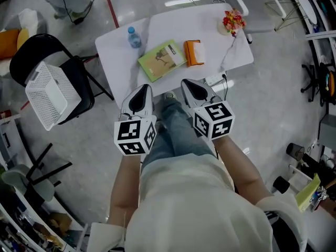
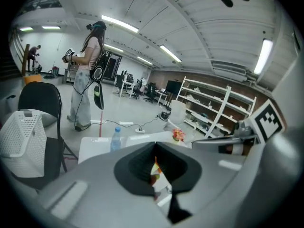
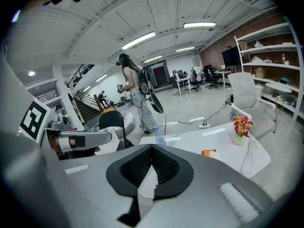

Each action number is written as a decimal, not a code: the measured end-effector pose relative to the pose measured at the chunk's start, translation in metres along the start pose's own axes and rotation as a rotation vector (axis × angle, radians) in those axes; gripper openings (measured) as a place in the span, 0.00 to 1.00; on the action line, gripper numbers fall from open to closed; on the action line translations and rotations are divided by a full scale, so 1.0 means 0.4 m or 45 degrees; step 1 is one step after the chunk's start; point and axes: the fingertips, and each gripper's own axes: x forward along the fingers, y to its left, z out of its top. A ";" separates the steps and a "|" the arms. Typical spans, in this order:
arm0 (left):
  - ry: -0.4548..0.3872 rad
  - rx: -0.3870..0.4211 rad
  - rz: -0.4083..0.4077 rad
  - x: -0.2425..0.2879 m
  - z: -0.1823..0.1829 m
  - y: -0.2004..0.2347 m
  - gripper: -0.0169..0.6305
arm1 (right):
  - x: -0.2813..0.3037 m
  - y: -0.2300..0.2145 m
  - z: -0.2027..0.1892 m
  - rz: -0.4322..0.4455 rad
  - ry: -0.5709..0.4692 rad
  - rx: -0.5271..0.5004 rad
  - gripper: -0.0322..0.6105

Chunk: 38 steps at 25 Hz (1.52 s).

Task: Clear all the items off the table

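**Book dead ahead, both grippers shut and empty**

Nothing is cleared yet: four things sit on the white table [image 1: 118, 56]. The green book [image 1: 161, 60] is the nearest, lying just past the tips of both grippers and roughly between them. Its long axis runs slantwise, near-left corner to far-right corner. That near corner points toward the left gripper [image 1: 143, 91], so the left looks marginally closer. The right gripper [image 1: 190, 85] lines up more w/ the orange box [image 1: 193, 53], which is just right of the book. The bottle [image 1: 134, 37] stands beyond the book, to its left. The flower vase [image 1: 232, 22] is well right of the book and far back. Both grippers' jaws are pressed together w/ nothing between them, so they'd likely need to open first.

A white basket [image 1: 48, 94] sits on a chair well left of the book.

Hard to read:
- The table edge nearest the book is hidden under the grippers.
- Each gripper view is mostly filled by its own body, so the book shows only as a sliver.
- What the orange box holds can't be told.
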 end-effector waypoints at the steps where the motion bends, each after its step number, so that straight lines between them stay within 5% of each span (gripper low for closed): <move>1: 0.011 -0.008 0.013 0.016 -0.008 0.011 0.04 | 0.017 -0.013 -0.004 0.000 0.012 0.000 0.05; 19: 0.175 -0.107 0.144 0.240 -0.161 0.160 0.04 | 0.306 -0.196 -0.101 -0.009 0.190 -0.027 0.05; 38: 0.351 -0.221 0.236 0.511 -0.423 0.300 0.04 | 0.612 -0.396 -0.283 -0.043 0.344 -0.038 0.11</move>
